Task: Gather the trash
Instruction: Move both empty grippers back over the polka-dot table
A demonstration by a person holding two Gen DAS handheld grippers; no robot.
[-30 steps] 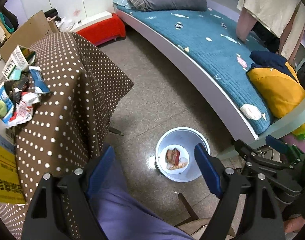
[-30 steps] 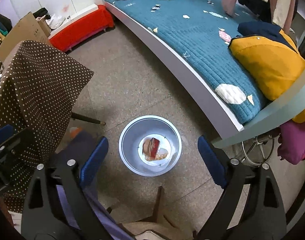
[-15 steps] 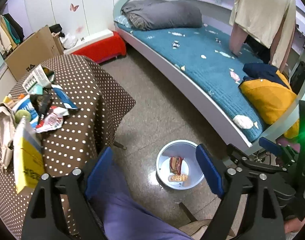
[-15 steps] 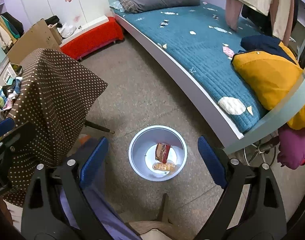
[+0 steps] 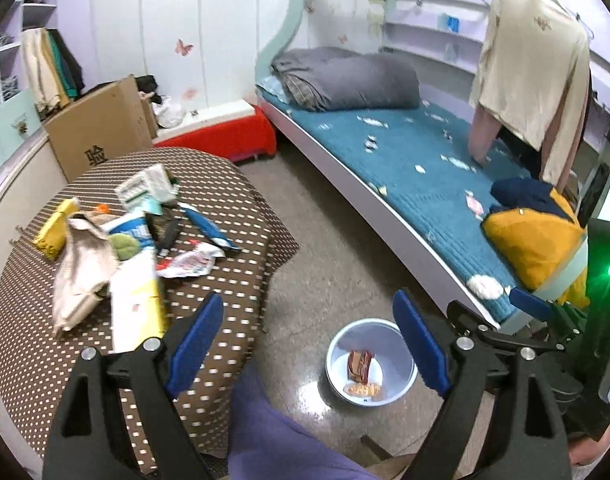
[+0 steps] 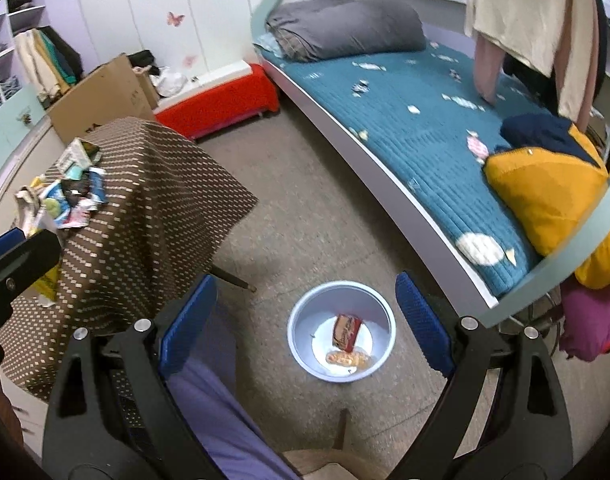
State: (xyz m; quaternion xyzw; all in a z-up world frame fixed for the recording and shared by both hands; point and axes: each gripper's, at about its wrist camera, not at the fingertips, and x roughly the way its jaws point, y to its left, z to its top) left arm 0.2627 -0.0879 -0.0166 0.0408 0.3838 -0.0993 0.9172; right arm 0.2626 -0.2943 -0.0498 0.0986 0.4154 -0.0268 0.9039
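A white trash bin (image 5: 401, 384) stands on the floor with two wrappers (image 5: 360, 365) in it; the right wrist view shows it too (image 6: 305, 354). A pile of trash (image 5: 145, 232) lies on the brown polka-dot table (image 5: 209, 344): wrappers, a yellow box, a paper bag. The pile also shows in the right wrist view (image 6: 65, 200). My left gripper (image 5: 307, 348) is open and empty, high above the floor between table and bin. My right gripper (image 6: 305, 330) is open and empty above the bin.
A bed with a blue cover (image 5: 425, 184) runs along the right, with a yellow cushion (image 5: 537, 248) on it. A cardboard box (image 5: 101, 136) and a red bench (image 5: 221, 136) stand behind the table. The person's purple-clad leg (image 5: 277, 440) is below.
Both grippers have risen and tilted up. The left view has swung so the table top and its trash pile fill the left side. Both stay open.
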